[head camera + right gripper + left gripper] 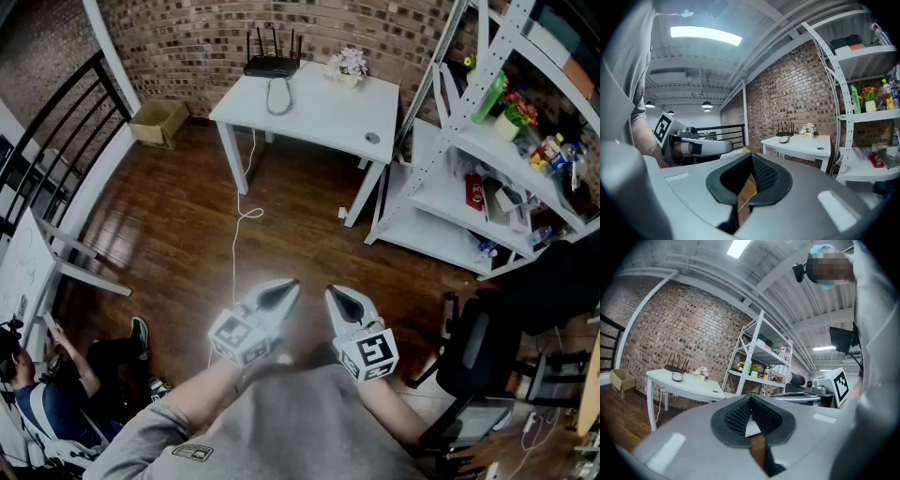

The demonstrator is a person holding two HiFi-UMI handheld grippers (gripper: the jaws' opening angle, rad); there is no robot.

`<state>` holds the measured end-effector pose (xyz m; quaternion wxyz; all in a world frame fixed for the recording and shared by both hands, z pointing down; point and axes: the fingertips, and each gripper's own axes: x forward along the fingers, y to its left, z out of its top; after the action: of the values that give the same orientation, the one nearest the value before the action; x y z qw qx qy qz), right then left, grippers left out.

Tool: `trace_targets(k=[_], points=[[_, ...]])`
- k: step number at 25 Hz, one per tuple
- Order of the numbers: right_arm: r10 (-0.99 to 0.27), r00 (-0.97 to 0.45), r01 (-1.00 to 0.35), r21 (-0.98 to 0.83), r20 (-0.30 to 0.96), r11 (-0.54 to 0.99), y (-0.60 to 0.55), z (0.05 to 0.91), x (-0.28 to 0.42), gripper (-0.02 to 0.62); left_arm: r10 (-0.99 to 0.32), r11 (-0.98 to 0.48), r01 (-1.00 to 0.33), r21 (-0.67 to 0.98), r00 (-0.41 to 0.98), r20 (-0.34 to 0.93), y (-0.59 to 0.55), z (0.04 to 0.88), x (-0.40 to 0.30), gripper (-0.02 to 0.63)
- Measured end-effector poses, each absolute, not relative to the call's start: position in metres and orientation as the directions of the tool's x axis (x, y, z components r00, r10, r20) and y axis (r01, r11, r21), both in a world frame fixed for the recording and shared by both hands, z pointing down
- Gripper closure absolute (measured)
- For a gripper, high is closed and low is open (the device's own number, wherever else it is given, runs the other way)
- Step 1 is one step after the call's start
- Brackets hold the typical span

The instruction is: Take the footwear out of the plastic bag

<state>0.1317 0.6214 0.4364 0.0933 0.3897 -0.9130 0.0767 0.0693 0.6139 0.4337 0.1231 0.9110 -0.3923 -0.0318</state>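
Observation:
No plastic bag and no footwear for the task shows in any view. In the head view both grippers are held close to the person's chest, high above the wooden floor. My left gripper is shut with nothing between its jaws, and my right gripper beside it is shut and empty too. In the left gripper view the left gripper points towards the white table. The right gripper in its own view has its dark pads together, and the left gripper shows at its left.
A white table with a router, a flower pot and a hanging cable stands ahead. White shelving with several items fills the right. A cardboard box sits far left, an office chair at right, a seated person at lower left.

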Motion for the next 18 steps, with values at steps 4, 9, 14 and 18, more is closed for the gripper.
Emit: trace_targets(k=[4,9,14,18], points=[[-0.696,-0.677,-0.728,-0.073,0.241,0.682,0.607,0.438,0.127,0.584,-0.730,-0.649,-0.710,0.274,0.682,0.038,0.596,0.432,0.062,0.604],[-0.680,-0.695,-0.710,-0.071,0.231,0.701,0.569,0.441,0.117,0.584,-0.749,-0.624,-0.724,0.294,0.661,0.041,0.563,0.437,0.051,0.604],[-0.666,-0.715,-0.692,-0.079,0.211,0.718,0.504,0.440,0.115,0.584,-0.775,-0.594,-0.754,0.279,0.630,0.052,0.502,0.434,0.044,0.604],[-0.648,-0.738,-0.669,-0.079,0.187,0.739,0.451,0.429,0.114,0.584,-0.792,-0.575,-0.773,0.268,0.608,0.053,0.448,0.425,0.045,0.604]])
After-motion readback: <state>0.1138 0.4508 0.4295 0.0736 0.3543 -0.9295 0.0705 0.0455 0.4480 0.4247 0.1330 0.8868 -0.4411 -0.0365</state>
